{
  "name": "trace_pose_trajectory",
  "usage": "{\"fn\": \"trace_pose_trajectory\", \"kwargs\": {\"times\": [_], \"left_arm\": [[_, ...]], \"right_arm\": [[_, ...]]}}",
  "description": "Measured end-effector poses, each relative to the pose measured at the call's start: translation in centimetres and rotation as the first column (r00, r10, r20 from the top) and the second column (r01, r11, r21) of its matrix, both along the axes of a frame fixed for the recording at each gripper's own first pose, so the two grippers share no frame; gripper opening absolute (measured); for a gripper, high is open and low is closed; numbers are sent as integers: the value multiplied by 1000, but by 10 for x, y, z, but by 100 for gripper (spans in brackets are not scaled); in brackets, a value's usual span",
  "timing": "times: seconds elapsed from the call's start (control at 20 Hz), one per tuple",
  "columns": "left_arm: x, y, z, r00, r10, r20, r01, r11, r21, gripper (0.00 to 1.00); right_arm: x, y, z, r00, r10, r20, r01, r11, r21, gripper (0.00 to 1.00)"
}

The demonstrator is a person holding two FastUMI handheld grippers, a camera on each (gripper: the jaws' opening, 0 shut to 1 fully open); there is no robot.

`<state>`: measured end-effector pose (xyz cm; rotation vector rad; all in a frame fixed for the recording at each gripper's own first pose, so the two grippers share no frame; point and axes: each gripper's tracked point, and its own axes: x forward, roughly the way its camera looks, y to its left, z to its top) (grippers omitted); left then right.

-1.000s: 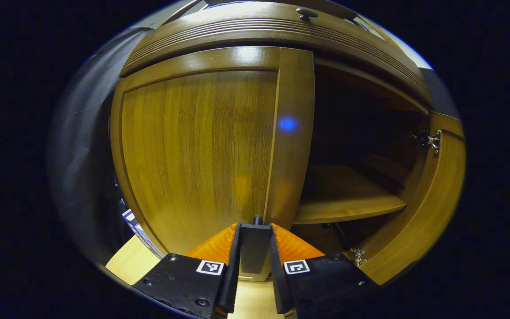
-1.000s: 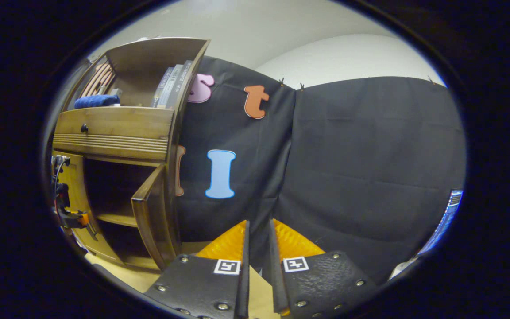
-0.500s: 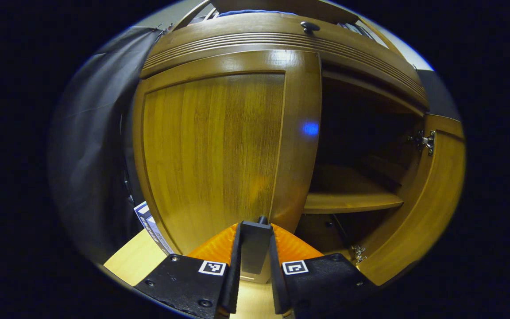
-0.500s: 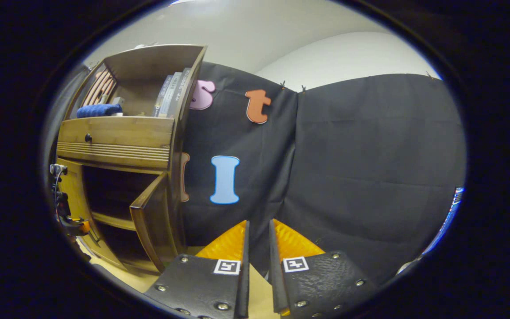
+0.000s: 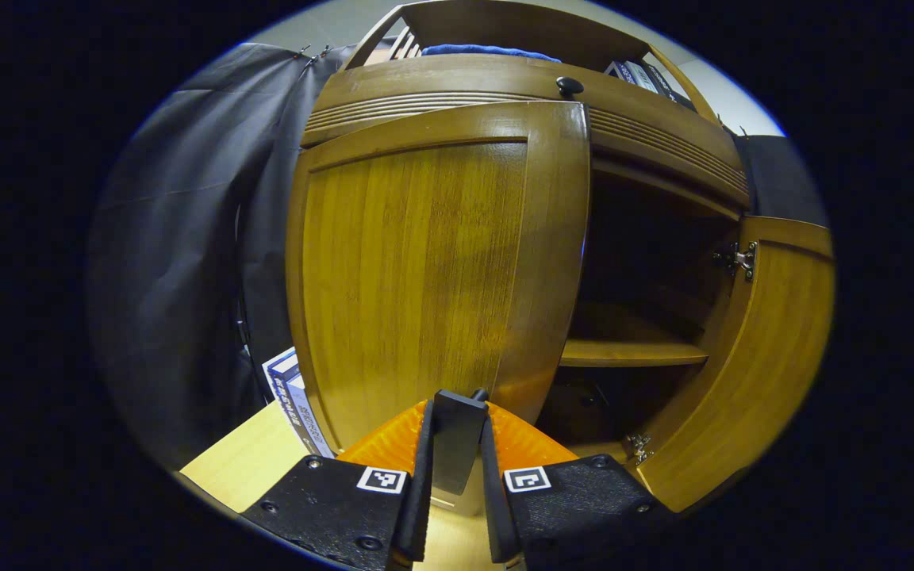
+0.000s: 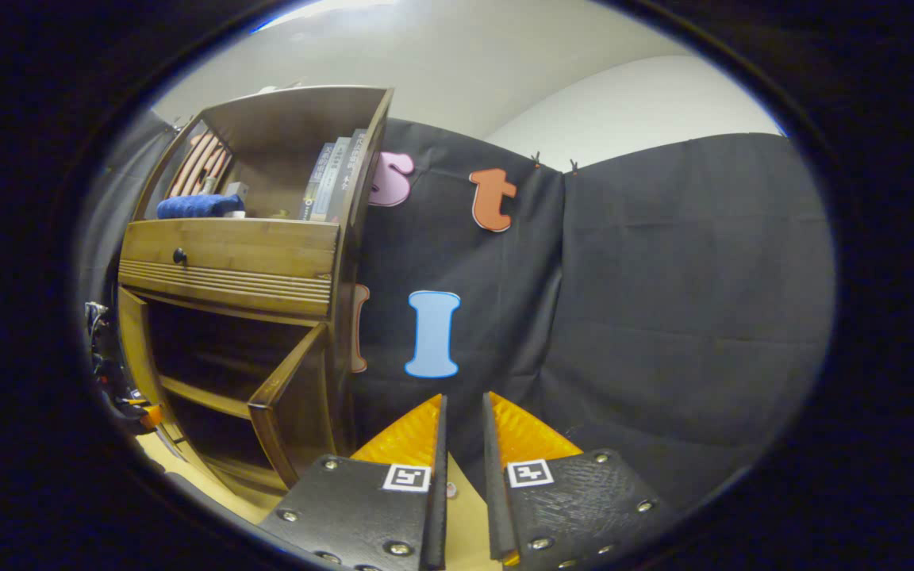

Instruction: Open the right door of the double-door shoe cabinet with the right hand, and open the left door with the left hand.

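I hold my left gripper (image 5: 457, 444) pinched on the small dark knob (image 5: 479, 394) of the left door (image 5: 433, 262), which sits near the lower free corner of that door. Both fingers press on its sides, I believe, though the knob is mostly hidden between them and I see only its top. I grip there because it is the point far from the hinge, so the door turns with little force.

The left door is partly swung out from the shoe cabinet (image 5: 520, 87); its free edge stands clear of the front of the drawer (image 5: 505, 83) above it. The right door (image 5: 766, 357) is already wide open, turned out on its hinges (image 5: 735, 258), and between the two doors I see the dark inside with one shelf (image 5: 631, 353). So the right half of the task looks done, and the left half is about midway, in my judgement.

My right gripper (image 6: 461, 444) is held away from the cabinet and points at the booth's black wall. Its fingers are nearly pressed together, with only a thin gap, and they pinch nothing. I keep it to the side so it does not block the swing. In the right gripper view the cabinet stands at the left edge, with the right door (image 6: 298, 412) open toward me.

Some books (image 5: 294, 392) lean beside the cabinet's left lower corner, close to the door's path; I should watch that.
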<state>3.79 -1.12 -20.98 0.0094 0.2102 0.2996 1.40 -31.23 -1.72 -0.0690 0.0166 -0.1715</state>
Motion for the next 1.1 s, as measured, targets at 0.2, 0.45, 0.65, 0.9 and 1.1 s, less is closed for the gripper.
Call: {"fn": "trace_pose_trajectory", "kwargs": {"times": [0.2, 0.45, 0.65, 0.9, 1.1], "left_arm": [[-20, 6, 3, 1000, 24, 3, -24, 1000, -8, 29], [-37, 13, 6, 999, 29, 14, -29, 999, -21, 30], [-49, 17, 6, 1000, 2, 18, -1, 1000, -29, 30], [-68, 25, 10, 1000, 0, 29, 1, 999, -47, 26], [-85, 35, 12, 999, 20, 28, -19, 999, -33, 20]], "right_arm": [[5, 8, 1, 999, 40, 5, -40, 999, 11, 21], [11, 10, 3, 998, 65, 11, -65, 998, 21, 21], [17, 7, 5, 998, 68, 17, -69, 997, 20, 21], [23, 4, 10, 997, 67, 26, -67, 998, 18, 11], [28, 5, 13, 997, 73, 32, -74, 997, 16, 11]]}}
